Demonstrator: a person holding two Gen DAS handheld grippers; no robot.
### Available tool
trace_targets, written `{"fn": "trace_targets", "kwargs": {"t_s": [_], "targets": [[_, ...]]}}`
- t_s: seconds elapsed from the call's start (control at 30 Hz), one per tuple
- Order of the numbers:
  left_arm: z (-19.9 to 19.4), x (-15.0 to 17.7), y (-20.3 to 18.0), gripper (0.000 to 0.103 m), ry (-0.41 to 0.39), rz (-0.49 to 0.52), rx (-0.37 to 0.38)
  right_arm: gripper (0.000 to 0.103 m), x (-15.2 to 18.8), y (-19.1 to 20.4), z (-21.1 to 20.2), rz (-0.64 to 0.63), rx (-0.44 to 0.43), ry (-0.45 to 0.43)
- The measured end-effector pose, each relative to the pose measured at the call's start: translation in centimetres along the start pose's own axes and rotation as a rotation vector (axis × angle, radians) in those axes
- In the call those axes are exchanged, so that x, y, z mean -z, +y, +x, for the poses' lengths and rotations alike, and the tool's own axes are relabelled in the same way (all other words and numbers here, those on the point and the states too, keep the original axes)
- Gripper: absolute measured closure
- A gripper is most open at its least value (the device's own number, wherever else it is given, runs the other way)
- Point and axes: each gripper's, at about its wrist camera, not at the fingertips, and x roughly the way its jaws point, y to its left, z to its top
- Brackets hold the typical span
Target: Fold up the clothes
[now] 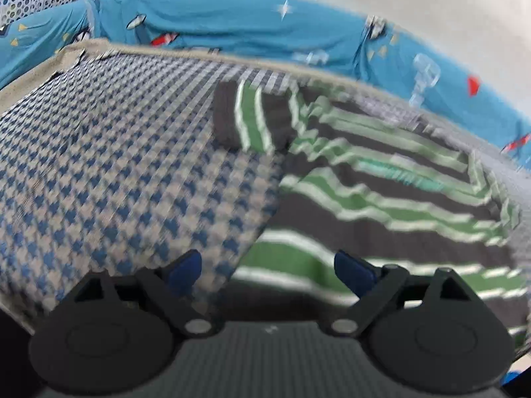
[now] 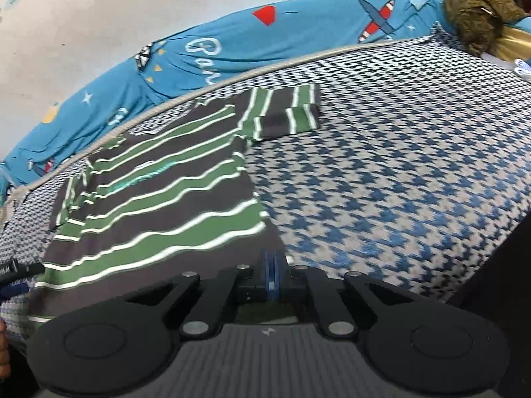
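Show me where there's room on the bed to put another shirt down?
The big bare patch of checked cover lies between the striped shirt and the olive bundle. It's crowded where the shirt spreads, right up to the cover's far edge by the blue sheet. The right gripper is pinching the shirt's near hem.

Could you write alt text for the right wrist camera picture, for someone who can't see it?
The right gripper, shut, pinches the near hem of a grey striped shirt with green and white bands, spread on a blue houndstooth cover. A blue patterned sheet edges the far side.
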Motion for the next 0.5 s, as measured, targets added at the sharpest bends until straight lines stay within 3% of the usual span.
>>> {"fn": "trace_targets", "kwargs": {"t_s": [0.33,0.5], "targets": [[1.7,-3.9,0.9,0.011,-0.072,-0.106,0.052,0.092,0.1,2.3,2.2,-0.082,-0.065,0.025],[3.7,-5.8,2.1,0.023,-0.049,-0.135,0.078,0.088,0.7,3.7,2.9,-0.139,-0.08,0.038]]}}
